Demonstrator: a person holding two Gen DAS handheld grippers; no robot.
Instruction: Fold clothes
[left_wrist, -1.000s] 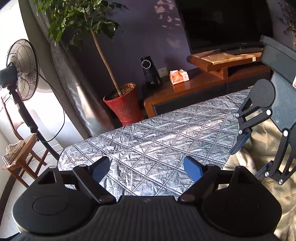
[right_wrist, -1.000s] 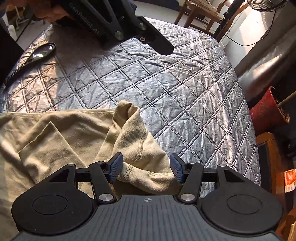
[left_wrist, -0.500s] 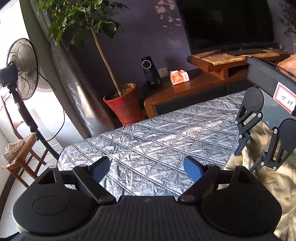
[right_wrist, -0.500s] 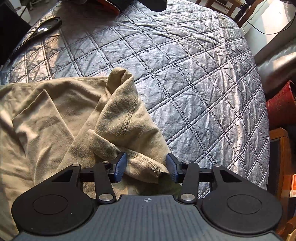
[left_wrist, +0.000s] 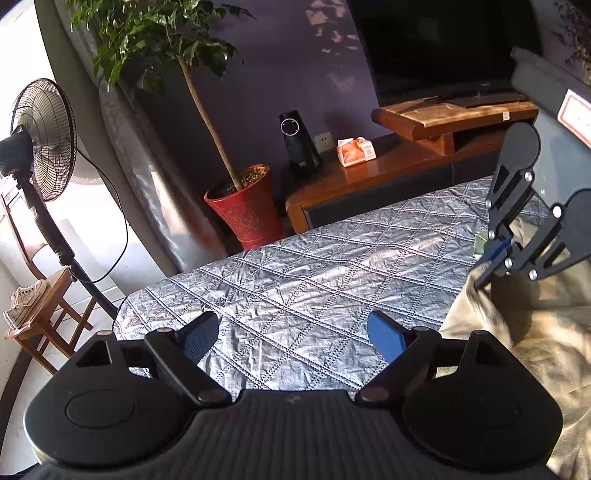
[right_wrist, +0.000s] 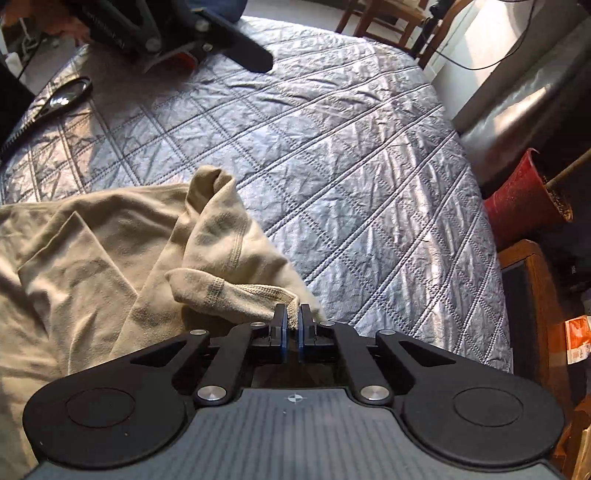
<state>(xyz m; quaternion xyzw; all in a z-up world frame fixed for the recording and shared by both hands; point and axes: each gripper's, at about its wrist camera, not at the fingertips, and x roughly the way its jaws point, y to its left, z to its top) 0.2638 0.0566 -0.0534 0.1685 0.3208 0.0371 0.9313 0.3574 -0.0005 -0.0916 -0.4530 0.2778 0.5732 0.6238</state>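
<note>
A beige garment (right_wrist: 92, 266) lies crumpled on the silver quilted cover (right_wrist: 332, 166), its sleeve cuff (right_wrist: 236, 295) bunched toward me. My right gripper (right_wrist: 292, 325) is shut on the hemmed edge of that cuff. In the left wrist view my left gripper (left_wrist: 291, 338) is open over bare quilt (left_wrist: 314, 280), with nothing between its fingers. The same view shows the beige garment (left_wrist: 535, 350) at the right and the right gripper (left_wrist: 496, 254) pinching its edge. In the right wrist view the left gripper's body (right_wrist: 166, 33) hangs at the top left.
A dark magnifying glass (right_wrist: 62, 98) lies on the quilt at far left. Beyond the bed's edge stand a red plant pot (left_wrist: 245, 210), a standing fan (left_wrist: 40, 147), a wooden TV bench (left_wrist: 406, 166) with a black speaker (left_wrist: 297, 142), and a stool holding a shoe (left_wrist: 26, 302).
My right gripper has gone from open around the sleeve cuff to shut on its hem. The left gripper stays open, hardly moved.
</note>
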